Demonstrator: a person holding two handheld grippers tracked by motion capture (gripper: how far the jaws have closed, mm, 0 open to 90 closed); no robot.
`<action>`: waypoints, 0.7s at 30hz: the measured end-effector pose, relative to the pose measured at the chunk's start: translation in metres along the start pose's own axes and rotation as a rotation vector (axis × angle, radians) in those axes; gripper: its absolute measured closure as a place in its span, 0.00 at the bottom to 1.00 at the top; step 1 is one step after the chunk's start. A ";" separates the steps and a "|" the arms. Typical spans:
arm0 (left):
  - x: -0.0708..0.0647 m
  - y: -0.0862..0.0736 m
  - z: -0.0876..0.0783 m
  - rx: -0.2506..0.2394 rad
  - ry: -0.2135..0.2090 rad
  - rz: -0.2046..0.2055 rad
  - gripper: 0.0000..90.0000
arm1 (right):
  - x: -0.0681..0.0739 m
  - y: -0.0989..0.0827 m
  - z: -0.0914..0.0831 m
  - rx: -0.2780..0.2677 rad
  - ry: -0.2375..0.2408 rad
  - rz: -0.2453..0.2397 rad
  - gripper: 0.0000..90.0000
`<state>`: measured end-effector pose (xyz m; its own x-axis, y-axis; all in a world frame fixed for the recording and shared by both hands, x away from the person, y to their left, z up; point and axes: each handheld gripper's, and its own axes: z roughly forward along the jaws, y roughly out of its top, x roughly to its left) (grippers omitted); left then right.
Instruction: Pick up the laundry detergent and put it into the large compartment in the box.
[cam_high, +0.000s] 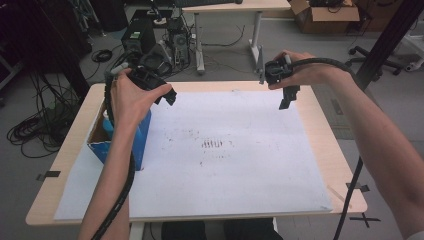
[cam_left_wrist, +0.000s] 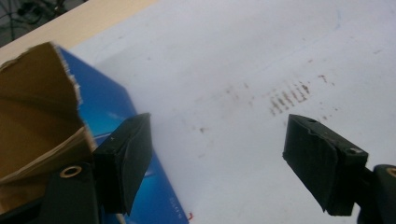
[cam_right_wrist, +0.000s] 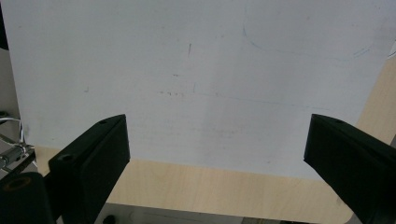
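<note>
My left claw (cam_left_wrist: 217, 163) hangs released, empty, beside the open blue cardboard box (cam_high: 140, 136); I'd center over its opening before descending. Right claw (cam_right_wrist: 217, 154) released too.

A light wooden table (cam_high: 320, 125) carries a large white sheet (cam_high: 240, 170) that covers most of its top, leaving bare wood along the far, left and right edges. Faint brown marks (cam_high: 212, 144) sit near the sheet's middle. A blue cardboard box (cam_high: 137, 137), open at the top, stands on the sheet's left part, near the table's left edge.
</note>
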<state>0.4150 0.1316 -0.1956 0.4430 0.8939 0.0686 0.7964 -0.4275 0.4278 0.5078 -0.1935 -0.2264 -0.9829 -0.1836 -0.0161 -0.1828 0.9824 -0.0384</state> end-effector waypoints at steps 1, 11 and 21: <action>-0.004 0.002 0.002 0.007 -0.016 0.017 0.27 | 0.000 0.000 0.000 0.000 0.000 0.000 0.07; -0.033 0.012 0.019 0.050 -0.096 0.169 0.24 | 0.001 0.001 -0.001 -0.009 0.000 -0.006 0.07; -0.061 0.017 0.040 0.127 -0.157 0.345 0.21 | 0.003 -0.001 -0.004 -0.021 -0.003 -0.006 0.07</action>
<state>0.4185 0.0644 -0.2287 0.7428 0.6679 0.0464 0.6303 -0.7209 0.2881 0.5045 -0.1948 -0.2220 -0.9817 -0.1894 -0.0184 -0.1891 0.9818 -0.0174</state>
